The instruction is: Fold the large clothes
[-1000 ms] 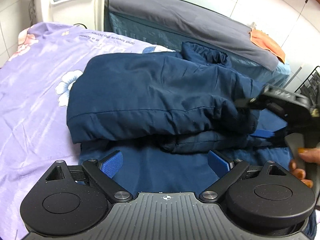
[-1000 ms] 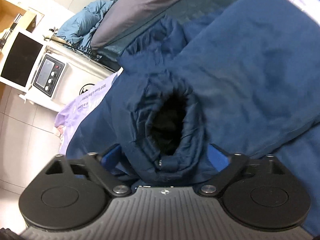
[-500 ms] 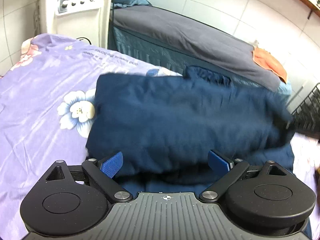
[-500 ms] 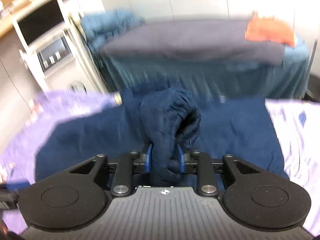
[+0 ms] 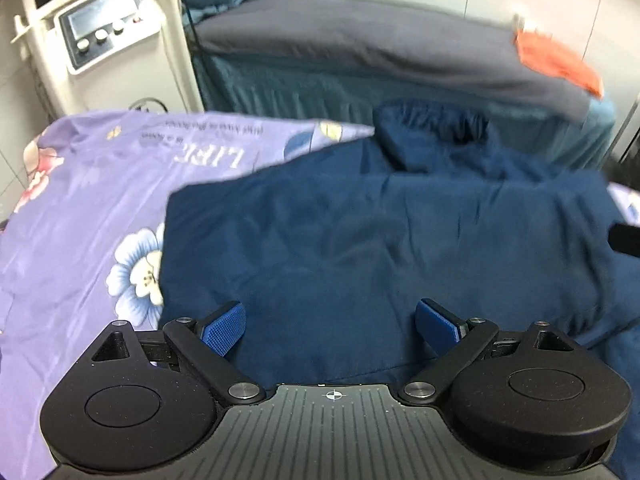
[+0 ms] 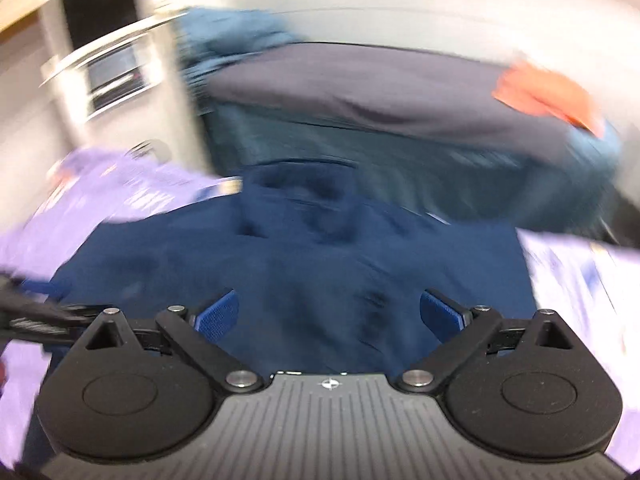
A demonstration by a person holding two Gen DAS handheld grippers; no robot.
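A dark blue jacket (image 5: pixel 384 248) lies spread over a purple flowered bedsheet (image 5: pixel 80 208), its body flattened into a broad, roughly rectangular block with soft creases across the top; a bunched, darker part of it, perhaps the hood or collar, sits at the far edge toward the second bed. In the right wrist view the same jacket (image 6: pixel 304 256) fills the middle of the picture, though that view is heavily blurred. The left gripper (image 5: pixel 331 322) hangs just above the near edge of the jacket with its blue-padded fingers (image 5: pixel 224 324) spread wide and nothing between them. The right gripper (image 6: pixel 330 314) is likewise over the jacket with its fingers wide apart and empty. Beyond the jacket stands a bed with a grey cover (image 5: pixel 380 44) and a teal skirt, an orange cloth (image 5: pixel 560 62) lying at its right end. To the left of that bed stands a white machine (image 5: pixel 108 44) with a small screen and knobs.
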